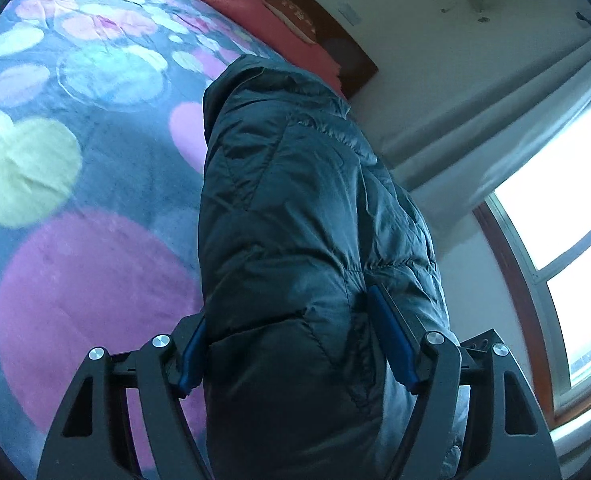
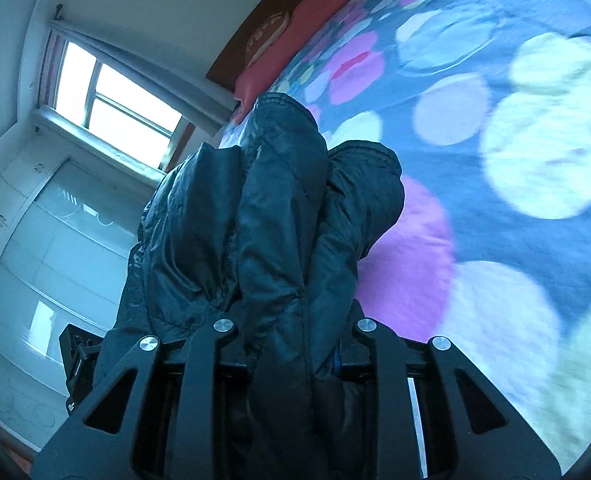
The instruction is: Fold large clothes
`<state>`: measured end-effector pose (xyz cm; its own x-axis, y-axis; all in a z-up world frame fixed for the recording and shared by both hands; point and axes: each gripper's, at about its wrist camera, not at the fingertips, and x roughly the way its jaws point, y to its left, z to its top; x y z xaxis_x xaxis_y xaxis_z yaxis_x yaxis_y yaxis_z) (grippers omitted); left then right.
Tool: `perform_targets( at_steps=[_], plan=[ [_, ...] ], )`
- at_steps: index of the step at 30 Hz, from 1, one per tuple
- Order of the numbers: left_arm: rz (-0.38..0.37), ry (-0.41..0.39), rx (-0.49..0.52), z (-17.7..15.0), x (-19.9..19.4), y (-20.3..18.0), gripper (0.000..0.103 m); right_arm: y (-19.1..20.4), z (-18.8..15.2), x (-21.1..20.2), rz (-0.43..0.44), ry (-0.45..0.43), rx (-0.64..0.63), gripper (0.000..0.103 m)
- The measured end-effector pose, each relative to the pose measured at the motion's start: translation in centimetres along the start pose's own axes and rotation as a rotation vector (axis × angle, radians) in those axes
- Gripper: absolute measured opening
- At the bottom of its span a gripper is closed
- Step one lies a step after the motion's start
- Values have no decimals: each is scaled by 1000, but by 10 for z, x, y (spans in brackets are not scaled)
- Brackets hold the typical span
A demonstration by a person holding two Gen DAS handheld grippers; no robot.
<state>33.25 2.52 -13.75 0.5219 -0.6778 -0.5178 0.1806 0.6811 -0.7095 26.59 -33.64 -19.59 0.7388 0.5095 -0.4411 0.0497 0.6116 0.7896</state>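
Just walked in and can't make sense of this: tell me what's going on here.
A person holding two grippers is handling a dark, quilted puffer jacket above a bed with a circle-patterned bedspread. The left gripper has a thick bundle of it pinched between its blue-padded fingers. The right gripper is clamped on bunched folds. No neat fold shows yet.

1. The bunched dark jacket fills my jaws and blocks the view ahead in both views.
2. Beside it the bed lies open.
3. A red pillow lies at the bed's far end.
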Motion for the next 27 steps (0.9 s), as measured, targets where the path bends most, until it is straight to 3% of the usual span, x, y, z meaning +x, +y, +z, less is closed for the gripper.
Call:
perform_targets(
  at_steps=[7, 27],
  plan=[
    [27, 16, -52, 5, 9, 32, 71, 4, -1, 31, -25, 26, 9, 24],
    [46, 33, -35, 14, 16, 39, 74, 5, 0, 48, -91, 31, 42, 27]
  ],
)
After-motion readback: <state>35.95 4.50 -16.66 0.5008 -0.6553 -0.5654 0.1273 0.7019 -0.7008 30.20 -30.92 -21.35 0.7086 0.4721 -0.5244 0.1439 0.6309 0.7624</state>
